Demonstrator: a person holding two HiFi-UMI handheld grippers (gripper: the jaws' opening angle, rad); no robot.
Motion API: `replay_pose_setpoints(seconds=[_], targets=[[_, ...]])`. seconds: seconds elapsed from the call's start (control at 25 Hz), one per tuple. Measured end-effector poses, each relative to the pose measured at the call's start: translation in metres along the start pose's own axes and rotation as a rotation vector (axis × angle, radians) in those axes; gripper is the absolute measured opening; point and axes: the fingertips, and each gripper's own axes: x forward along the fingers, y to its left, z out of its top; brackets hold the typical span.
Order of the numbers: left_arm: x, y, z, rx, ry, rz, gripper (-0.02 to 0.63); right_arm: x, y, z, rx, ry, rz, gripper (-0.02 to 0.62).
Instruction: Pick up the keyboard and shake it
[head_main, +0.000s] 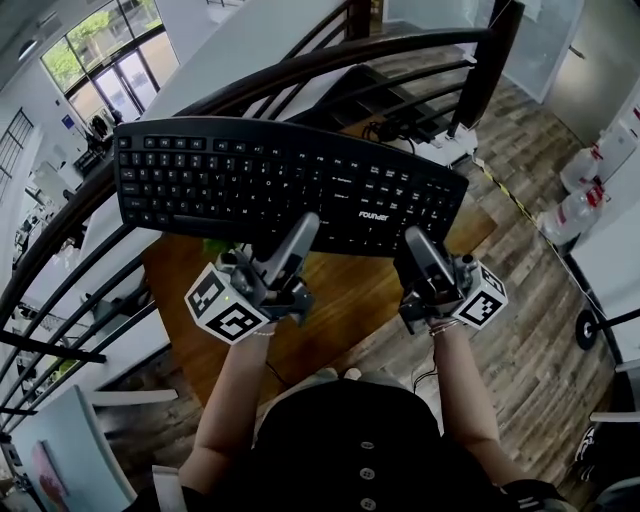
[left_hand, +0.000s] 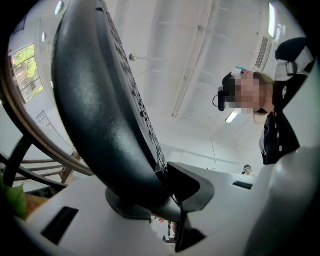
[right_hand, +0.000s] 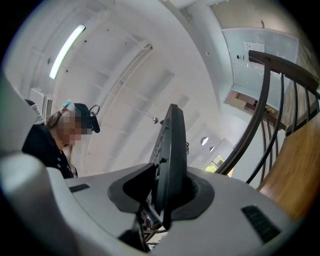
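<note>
A black keyboard (head_main: 290, 185) is lifted in the air in front of me, keys facing me, its left end higher than its right. My left gripper (head_main: 303, 232) is shut on the keyboard's near edge left of the middle. My right gripper (head_main: 417, 243) is shut on the same edge nearer the right end. In the left gripper view the keyboard's rounded underside (left_hand: 100, 110) fills the left, and the left gripper (left_hand: 160, 192) pinches its edge. In the right gripper view the keyboard (right_hand: 172, 150) stands edge-on, clamped in the right gripper (right_hand: 167, 195).
A dark curved railing (head_main: 330, 65) runs behind and to the left of the keyboard. Below lies a brown wooden tabletop (head_main: 345, 295) over a plank floor (head_main: 530, 330). Water bottles (head_main: 585, 190) stand at the right. The person's dark top (head_main: 360, 440) fills the bottom.
</note>
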Motion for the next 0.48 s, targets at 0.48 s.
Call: replay_pose_setpoints(seconds=[0.48], targets=[[0.0019, -0.009, 0.007, 0.115, 0.057, 0.01, 0.11, 0.0004, -0.0041, -0.0073, 0.087, -0.056, 0.07, 0.11]])
